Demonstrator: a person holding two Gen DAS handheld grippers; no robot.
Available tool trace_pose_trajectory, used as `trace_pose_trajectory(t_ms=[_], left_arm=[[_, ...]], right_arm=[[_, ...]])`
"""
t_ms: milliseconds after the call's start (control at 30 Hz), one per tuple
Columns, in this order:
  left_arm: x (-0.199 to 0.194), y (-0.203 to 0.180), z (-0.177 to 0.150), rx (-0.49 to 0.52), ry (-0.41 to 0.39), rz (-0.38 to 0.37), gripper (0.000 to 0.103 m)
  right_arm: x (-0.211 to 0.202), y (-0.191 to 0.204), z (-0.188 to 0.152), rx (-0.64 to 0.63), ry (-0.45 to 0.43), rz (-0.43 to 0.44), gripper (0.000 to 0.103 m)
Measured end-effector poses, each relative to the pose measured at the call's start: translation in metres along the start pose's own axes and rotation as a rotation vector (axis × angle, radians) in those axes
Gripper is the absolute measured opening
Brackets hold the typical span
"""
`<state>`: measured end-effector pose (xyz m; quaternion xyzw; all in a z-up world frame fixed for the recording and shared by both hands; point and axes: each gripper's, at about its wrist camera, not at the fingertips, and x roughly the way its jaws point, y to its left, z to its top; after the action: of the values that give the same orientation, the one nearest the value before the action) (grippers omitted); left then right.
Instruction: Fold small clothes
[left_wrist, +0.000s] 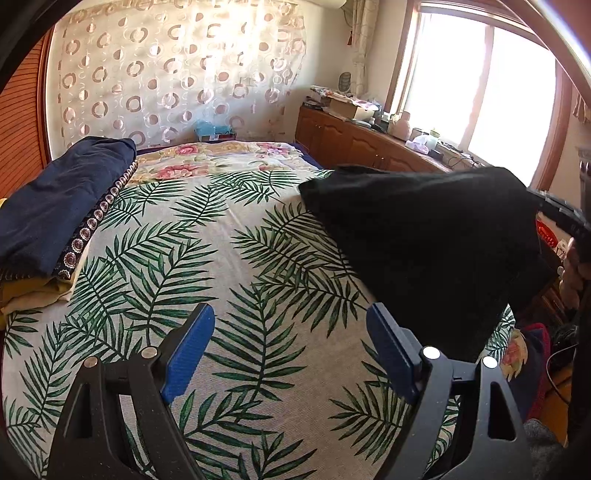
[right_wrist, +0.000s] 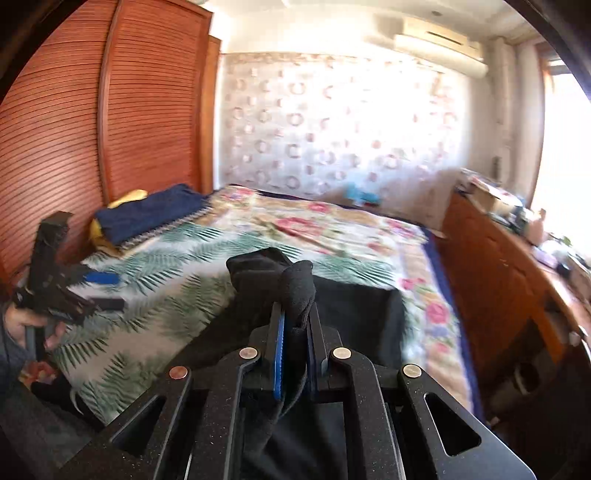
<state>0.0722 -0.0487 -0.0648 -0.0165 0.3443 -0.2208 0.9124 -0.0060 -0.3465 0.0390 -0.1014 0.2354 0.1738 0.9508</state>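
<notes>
- Right gripper (right_wrist: 295, 325): fingers closed tight on a bunched fold of the black garment (right_wrist: 295, 284); the cloth sticks up past the blue pads and trails down between the gripper arms.
- Black garment: gripped at one edge and lifted; in the left wrist view it hangs as a dark sheet (left_wrist: 436, 236) above the right side of the bed, with its lower part draped toward the bed edge. In the right wrist view the rest of it lies spread on the cover just ahead of the gripper.
- Left gripper (left_wrist: 288, 354): fingers spread wide with nothing between them, hovering over bare bedcover; no contact with the garment. A hand (right_wrist: 40, 328) holds its handle at the left of the right wrist view.
- Bed (left_wrist: 229, 229): covered by a palm-leaf print cover, with a floral cover beyond it toward the wall.
- Pile of folded clothes (left_wrist: 55, 214): navy item on top, patterned and yellow items beneath, resting on the far left side of the bed, well apart from the black garment.
- Right wrist view is motion-blurred; fine detail of the background cannot be told.
</notes>
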Motion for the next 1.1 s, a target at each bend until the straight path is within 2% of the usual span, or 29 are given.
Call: trace_pose_trajectory(t_ms=[167, 267, 300, 333, 400, 467, 567, 667, 933, 1100], left_arm=[[0.004, -0.007, 0.01, 0.019, -0.014, -0.002, 0.085], [0.005, -0.012, 0.018, 0.033, -0.03, 0.0, 0.085], [0.006, -0.014, 0.021, 0.037, -0.035, 0.0, 0.085], [0.006, -0.016, 0.024, 0.042, -0.038, -0.002, 0.085], [0.009, -0.021, 0.032, 0.054, -0.041, -0.005, 0.085], [0.014, -0.026, 0.04, 0.067, -0.043, -0.011, 0.085], [0.024, -0.035, 0.051, 0.09, -0.038, -0.029, 0.085], [0.037, -0.043, 0.061, 0.119, -0.033, -0.036, 0.085], [0.07, -0.049, 0.078, 0.136, -0.003, -0.025, 0.085], [0.086, -0.042, 0.083, 0.127, 0.027, -0.024, 0.085]], right_arm=[[0.025, -0.024, -0.056, 0.064, 0.171, -0.064, 0.01], [0.038, -0.034, -0.073, 0.114, 0.221, -0.061, 0.011], [0.039, -0.037, -0.073, 0.127, 0.226, -0.066, 0.017], [0.038, -0.039, -0.072, 0.135, 0.224, -0.074, 0.02], [0.034, -0.037, -0.061, 0.138, 0.202, -0.089, 0.038], [0.027, -0.037, -0.05, 0.138, 0.163, -0.09, 0.045], [0.024, -0.036, -0.031, 0.124, 0.1, -0.077, 0.045], [0.046, -0.039, -0.013, 0.105, 0.078, -0.021, 0.045], [0.145, -0.047, 0.006, 0.08, 0.226, 0.049, 0.045], [0.17, -0.042, 0.021, 0.056, 0.292, 0.091, 0.045]])
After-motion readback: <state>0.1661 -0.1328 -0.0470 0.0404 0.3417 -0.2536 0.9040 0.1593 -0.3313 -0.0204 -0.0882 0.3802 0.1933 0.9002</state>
